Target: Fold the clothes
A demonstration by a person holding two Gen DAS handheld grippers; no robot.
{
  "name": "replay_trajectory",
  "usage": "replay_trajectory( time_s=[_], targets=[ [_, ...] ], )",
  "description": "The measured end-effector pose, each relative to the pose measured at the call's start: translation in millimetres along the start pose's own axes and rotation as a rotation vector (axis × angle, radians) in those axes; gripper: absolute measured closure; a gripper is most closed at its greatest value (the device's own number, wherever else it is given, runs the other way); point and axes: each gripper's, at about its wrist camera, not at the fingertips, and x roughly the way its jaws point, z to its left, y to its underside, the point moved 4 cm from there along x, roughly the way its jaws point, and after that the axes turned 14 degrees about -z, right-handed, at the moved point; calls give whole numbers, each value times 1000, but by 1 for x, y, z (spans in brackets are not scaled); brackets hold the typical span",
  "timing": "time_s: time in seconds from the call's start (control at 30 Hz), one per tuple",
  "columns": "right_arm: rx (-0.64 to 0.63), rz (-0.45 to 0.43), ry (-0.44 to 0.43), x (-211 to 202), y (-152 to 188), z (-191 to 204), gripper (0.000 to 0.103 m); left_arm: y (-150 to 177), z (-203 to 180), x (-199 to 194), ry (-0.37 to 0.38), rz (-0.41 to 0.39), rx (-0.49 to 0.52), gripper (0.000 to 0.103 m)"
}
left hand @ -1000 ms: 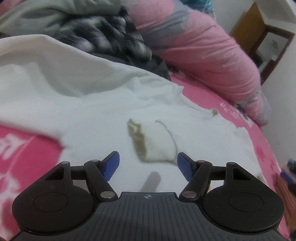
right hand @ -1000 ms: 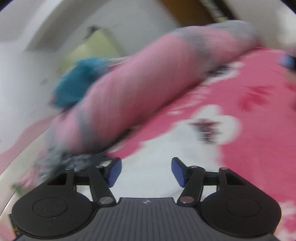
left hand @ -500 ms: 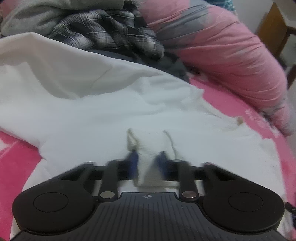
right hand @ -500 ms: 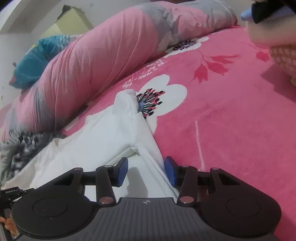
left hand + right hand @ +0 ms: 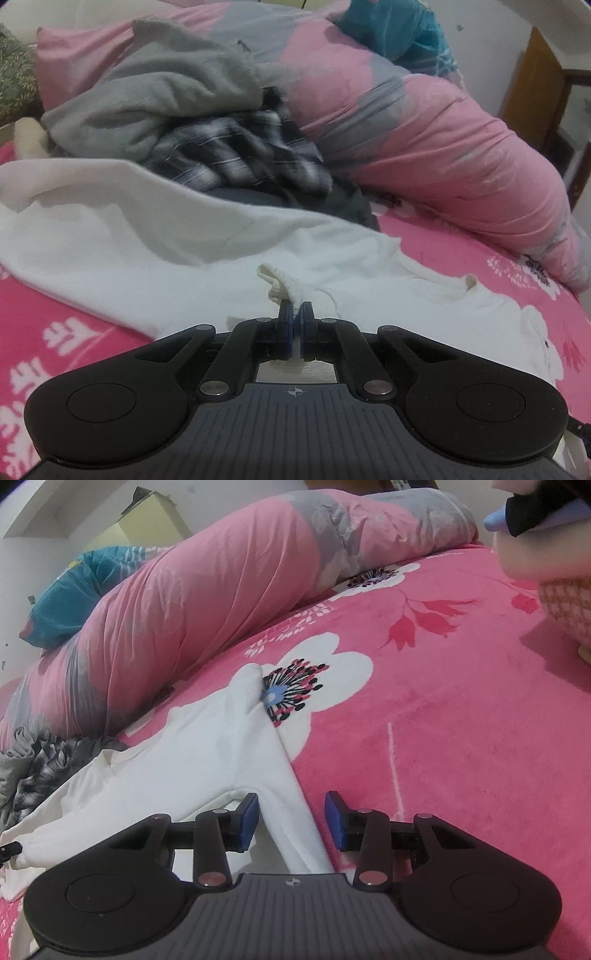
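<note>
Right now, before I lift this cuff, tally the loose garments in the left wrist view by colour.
White: 1, the white top, its cuff pinched in the left gripper
Grey: 1, the grey garment
Dark plaid: 1, the plaid shirt
Total: 3

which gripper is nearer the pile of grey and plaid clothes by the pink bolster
Left. The left gripper, shut on the white garment's cuff, faces the grey and plaid clothes pile just beyond. The right gripper, closing around a white sleeve, has the pile at its far left.
</note>
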Motion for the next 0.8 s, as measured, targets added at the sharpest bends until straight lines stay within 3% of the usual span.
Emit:
replay_trajectory(
  time_s=[0.33,0.43,0.5,0.6,0.7,0.8],
  targets=[
    [-10,2,4,1,0,1,61,33,23,-2,-62,50,-11,102],
    [-7,1,4,-1,1,1,61,45,29,-2,-42,65,-18,99],
    [-6,1,3,-1,1,0,61,46,36,-7,-13,47,-22,96],
    [-4,2,4,-1,1,1,61,41,45,-20,-31,-4,9,82],
    [-6,1,6,-1,1,1,61,28,54,-32,-77,-50,36,82],
    [-8,1,7,-1,2,2,61,12,37,-33,-29,-62,46,81]
  ],
)
